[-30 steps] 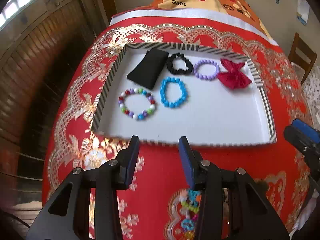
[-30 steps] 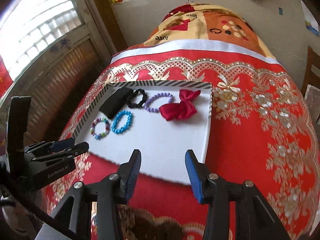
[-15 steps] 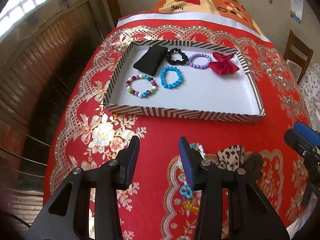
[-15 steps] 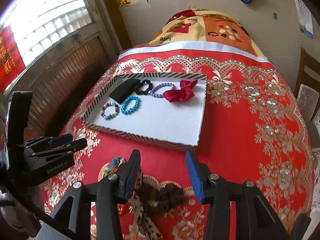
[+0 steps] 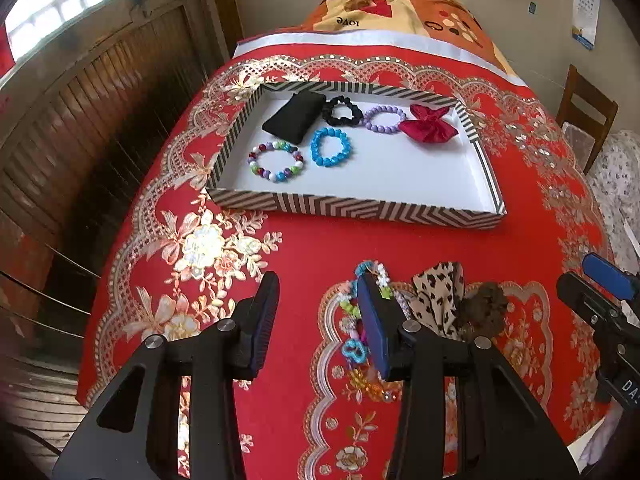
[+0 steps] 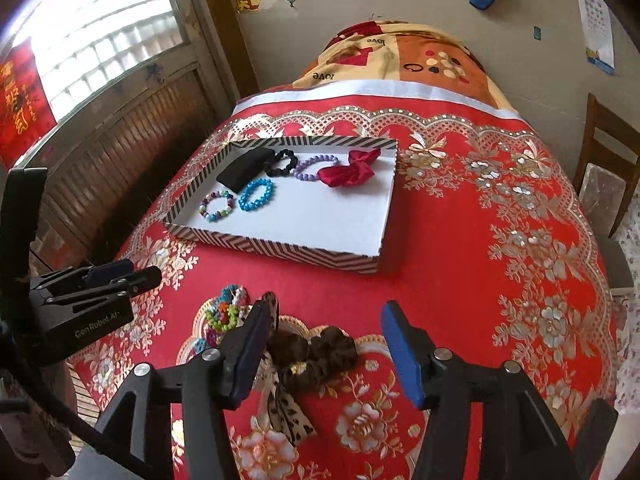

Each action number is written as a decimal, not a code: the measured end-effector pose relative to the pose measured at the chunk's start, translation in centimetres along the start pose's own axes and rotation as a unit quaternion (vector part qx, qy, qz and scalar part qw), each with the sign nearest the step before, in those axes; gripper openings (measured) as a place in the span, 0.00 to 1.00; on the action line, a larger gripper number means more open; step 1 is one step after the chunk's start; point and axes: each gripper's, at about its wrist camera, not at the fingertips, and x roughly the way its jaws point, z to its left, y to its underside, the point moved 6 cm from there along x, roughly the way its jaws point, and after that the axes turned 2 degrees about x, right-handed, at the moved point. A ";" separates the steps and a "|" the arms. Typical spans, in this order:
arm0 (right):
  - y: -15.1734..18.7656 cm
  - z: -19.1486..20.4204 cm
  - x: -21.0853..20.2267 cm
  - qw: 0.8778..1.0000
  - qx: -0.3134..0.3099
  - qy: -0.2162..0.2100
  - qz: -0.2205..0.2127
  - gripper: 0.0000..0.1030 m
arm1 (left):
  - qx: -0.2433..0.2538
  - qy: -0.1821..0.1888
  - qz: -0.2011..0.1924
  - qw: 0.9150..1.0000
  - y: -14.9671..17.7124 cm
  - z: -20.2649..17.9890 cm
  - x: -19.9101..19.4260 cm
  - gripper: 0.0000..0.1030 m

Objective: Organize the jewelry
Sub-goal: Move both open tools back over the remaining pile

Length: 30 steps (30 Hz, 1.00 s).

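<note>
A striped tray (image 5: 352,206) (image 6: 280,246) on the red tablecloth holds a black pouch (image 5: 294,114), a black scrunchie (image 5: 340,110), a purple bead bracelet (image 5: 384,120), a red bow (image 5: 430,126), a blue bracelet (image 5: 330,148) and a multicolour bracelet (image 5: 276,162). Nearer me lie a colourful bead string (image 5: 352,308) (image 6: 224,312), a leopard-print bow (image 5: 438,296) (image 6: 286,410) and a brown scrunchie (image 5: 484,308) (image 6: 316,354). My left gripper (image 5: 318,312) is open and empty, beside the bead string. My right gripper (image 6: 326,344) is open and empty above the brown scrunchie.
A wooden shutter wall (image 5: 80,100) and window run along the left. A folded patterned blanket (image 5: 400,12) lies at the far end. A wooden chair (image 5: 584,112) stands at the right. The right gripper shows at the left view's right edge (image 5: 600,300).
Both grippers have pulled back from the tray toward me and risen. The loose bead string, leopard bow and brown scrunchie have come into view below them. Both stay open.
</note>
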 end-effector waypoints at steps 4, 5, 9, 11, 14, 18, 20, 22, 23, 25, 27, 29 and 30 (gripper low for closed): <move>0.6 -0.3 -0.5 1.000 0.002 0.002 0.000 0.54 | -0.003 0.006 0.004 1.000 0.6 -0.1 -0.1 0.39; 0.8 -0.4 -0.6 1.000 0.003 0.003 0.000 0.54 | -0.002 0.006 0.005 1.000 0.7 -0.1 -0.1 0.39; 1.2 -0.7 -0.8 1.000 0.004 0.005 0.003 0.54 | -0.004 0.014 0.011 1.000 1.2 0.0 -0.1 0.39; 1.4 -1.0 -0.9 1.000 0.006 0.006 0.004 0.55 | -0.010 0.018 0.016 1.000 1.4 0.6 0.0 0.39; 2.0 -1.6 -0.9 1.000 0.012 0.006 0.008 0.55 | -0.019 0.025 0.027 0.999 1.8 1.4 0.4 0.39; 3.1 -2.5 -0.4 1.000 0.019 0.000 0.022 0.55 | -0.031 0.042 0.052 0.997 2.6 2.1 1.3 0.39; 3.5 -2.6 0.1 0.999 0.024 -0.011 0.029 0.55 | -0.037 0.044 0.064 0.996 3.1 2.4 2.0 0.39; 3.9 -2.3 0.4 0.999 0.023 -0.020 0.034 0.55 | -0.042 0.048 0.074 0.995 3.4 2.6 2.5 0.39; 4.0 -1.9 0.4 0.999 0.019 -0.027 0.035 0.55 | -0.047 0.052 0.081 0.994 3.6 2.8 2.9 0.39; 4.3 -0.9 0.6 0.999 0.004 -0.040 0.037 0.55 | -0.058 0.060 0.094 0.992 3.8 3.2 3.5 0.39; 4.6 -0.1 0.7 0.998 -0.007 -0.054 0.039 0.54 | -0.065 0.062 0.100 0.991 3.8 3.5 4.0 0.39; 5.1 0.7 1.2 0.997 -0.015 -0.067 0.046 0.50 | -0.073 0.065 0.105 0.990 3.7 3.8 4.4 0.39; 5.3 1.0 1.5 0.996 -0.016 -0.071 0.050 0.50 | -0.077 0.070 0.109 0.989 3.6 3.8 4.6 0.39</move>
